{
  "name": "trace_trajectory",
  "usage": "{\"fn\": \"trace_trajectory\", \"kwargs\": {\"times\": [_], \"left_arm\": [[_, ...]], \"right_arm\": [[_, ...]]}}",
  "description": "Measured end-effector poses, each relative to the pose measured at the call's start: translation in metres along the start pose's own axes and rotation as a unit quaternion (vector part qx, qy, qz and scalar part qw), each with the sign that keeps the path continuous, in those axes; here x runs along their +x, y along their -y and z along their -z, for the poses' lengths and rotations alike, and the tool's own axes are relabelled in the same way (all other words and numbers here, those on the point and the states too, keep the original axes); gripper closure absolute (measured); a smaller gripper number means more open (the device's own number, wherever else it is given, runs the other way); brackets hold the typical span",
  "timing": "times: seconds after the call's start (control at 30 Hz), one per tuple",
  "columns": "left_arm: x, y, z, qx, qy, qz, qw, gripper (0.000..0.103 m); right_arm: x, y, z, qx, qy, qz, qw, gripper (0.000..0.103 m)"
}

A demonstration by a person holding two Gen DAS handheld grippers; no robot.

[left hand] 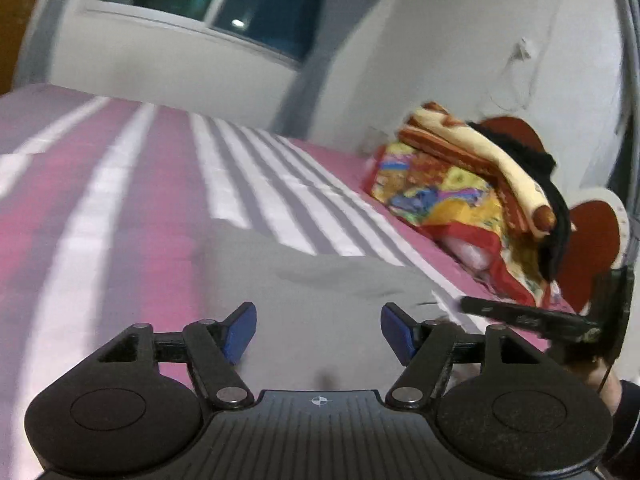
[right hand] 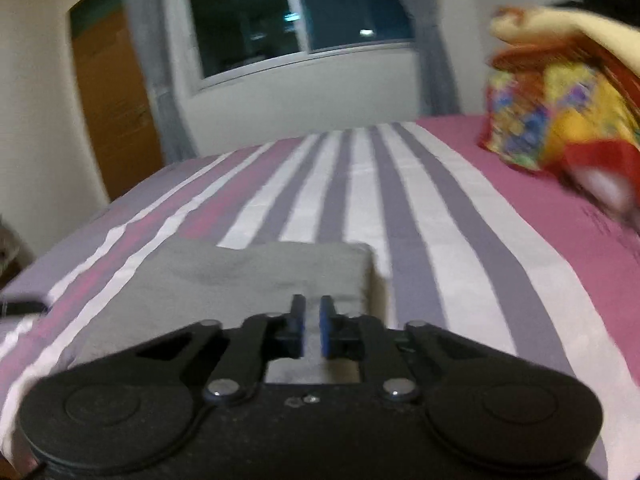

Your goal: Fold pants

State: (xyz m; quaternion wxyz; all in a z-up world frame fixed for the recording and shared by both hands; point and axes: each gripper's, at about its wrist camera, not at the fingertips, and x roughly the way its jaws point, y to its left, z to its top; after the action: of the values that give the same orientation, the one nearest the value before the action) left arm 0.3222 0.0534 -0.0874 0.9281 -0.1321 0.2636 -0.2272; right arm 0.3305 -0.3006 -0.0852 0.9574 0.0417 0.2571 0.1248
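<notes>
- The pants [right hand: 256,276], grey, lie on the striped bed [right hand: 420,216] as a compact rectangle, near the edge closest to us; the far edge looks straight and stacked, so we judge them already folded at least once.
- Our right gripper [right hand: 311,330] sits low over the near part of that rectangle. Its blue pads [right hand: 326,330] stand almost together with only a thin slit between them. We cannot tell whether cloth is pinched in that slit; grey fabric shows behind and below it, but blur hides the contact.
- We read that low, narrowed stance as either taking a hem for another fold or pressing the stack flat.
- Our left gripper [left hand: 318,330] hangs above the grey cloth with its jaws wide and nothing between them, so it holds nothing.
- In the left view the right gripper appears as a dark bar at the cloth's right edge, a hand [left hand: 596,376] behind it.
- Further out, a pile of colourful bedding [left hand: 460,188] rests on the pink side of the bed, well apart from the pants, so it should not hinder a fold.
- Beyond are a window [right hand: 296,16] and a door [right hand: 112,92].
</notes>
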Motion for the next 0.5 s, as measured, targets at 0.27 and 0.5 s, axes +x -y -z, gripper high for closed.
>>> {"fn": "trace_trajectory", "kwargs": {"times": [0.27, 0.5], "left_arm": [[0.082, 0.014, 0.015, 0.058, -0.121, -0.044, 0.9901, 0.035], [0.124, 0.002, -0.045, 0.076, -0.091, -0.039, 0.9922, 0.035]], "right_arm": [[0.053, 0.01, 0.012, -0.04, -0.098, 0.025, 0.994, 0.092], [0.072, -0.001, -0.026, -0.062, -0.055, -0.015, 0.996, 0.084]]}}
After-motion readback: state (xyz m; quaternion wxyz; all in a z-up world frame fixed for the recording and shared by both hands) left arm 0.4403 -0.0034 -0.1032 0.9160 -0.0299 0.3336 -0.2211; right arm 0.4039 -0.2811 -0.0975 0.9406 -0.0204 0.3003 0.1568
